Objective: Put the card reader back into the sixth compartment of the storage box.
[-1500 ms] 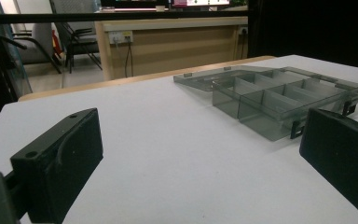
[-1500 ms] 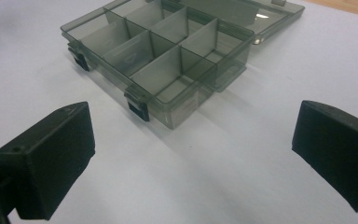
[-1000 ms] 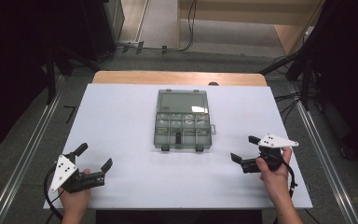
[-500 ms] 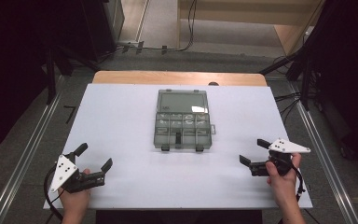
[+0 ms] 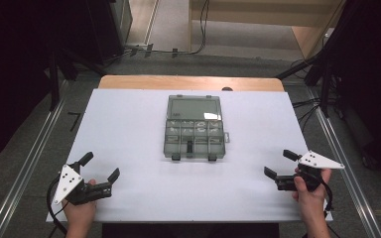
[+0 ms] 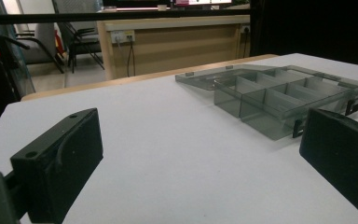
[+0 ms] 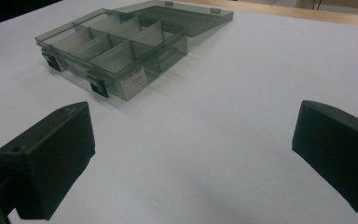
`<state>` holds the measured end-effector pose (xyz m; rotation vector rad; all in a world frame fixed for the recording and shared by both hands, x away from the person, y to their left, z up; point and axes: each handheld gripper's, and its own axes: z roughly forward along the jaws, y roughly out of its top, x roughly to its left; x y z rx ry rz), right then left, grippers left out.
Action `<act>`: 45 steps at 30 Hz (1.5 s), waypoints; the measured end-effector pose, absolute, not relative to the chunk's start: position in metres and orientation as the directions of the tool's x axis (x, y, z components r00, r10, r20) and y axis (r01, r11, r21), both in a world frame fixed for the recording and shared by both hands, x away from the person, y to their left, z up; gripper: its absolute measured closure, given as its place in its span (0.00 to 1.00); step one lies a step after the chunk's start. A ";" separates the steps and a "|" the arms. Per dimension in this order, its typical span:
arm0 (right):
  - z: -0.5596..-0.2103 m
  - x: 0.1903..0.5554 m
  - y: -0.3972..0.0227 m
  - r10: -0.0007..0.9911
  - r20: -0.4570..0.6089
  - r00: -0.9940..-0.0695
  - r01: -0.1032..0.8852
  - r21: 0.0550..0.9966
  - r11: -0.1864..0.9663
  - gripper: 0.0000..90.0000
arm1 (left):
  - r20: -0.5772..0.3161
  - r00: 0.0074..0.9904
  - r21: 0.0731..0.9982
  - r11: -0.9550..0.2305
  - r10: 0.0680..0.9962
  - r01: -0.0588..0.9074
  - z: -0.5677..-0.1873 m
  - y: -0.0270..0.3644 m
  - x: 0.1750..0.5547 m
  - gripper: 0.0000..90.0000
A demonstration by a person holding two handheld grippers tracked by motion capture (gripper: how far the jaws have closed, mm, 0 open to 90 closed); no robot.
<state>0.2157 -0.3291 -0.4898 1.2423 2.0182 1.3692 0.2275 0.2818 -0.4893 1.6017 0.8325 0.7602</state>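
A smoky grey plastic compartment box [image 5: 194, 130] lies in the middle of the white table [image 5: 129, 129], its lid folded flat toward the far side. The box [image 6: 284, 100] sits ahead and to the right in the left gripper view, and up at the left as the box [image 7: 121, 46] in the right gripper view. My left gripper [image 5: 99, 167] rests open near the front left corner, nothing between its jaws. My right gripper [image 5: 281, 164] rests open near the front right edge, also holding nothing. Both are well apart from the box.
A wooden strip [image 5: 188, 82] runs along the table's far edge. Metal rails [image 5: 25, 168] flank the table on the floor. Cables [image 5: 178, 49] lie on the floor beyond. Chairs and a wooden counter [image 6: 168, 42] stand in the background of the left gripper view.
My right gripper has drawn back toward the front right edge of the table and settled lower. The left gripper and the box have stayed put.
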 end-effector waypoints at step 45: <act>-0.512 0.204 -0.356 0.843 0.135 -0.520 0.351 0.934 0.067 0.00 | 0.040 0.545 0.985 -0.126 0.837 0.121 -0.489 0.282 0.228 0.00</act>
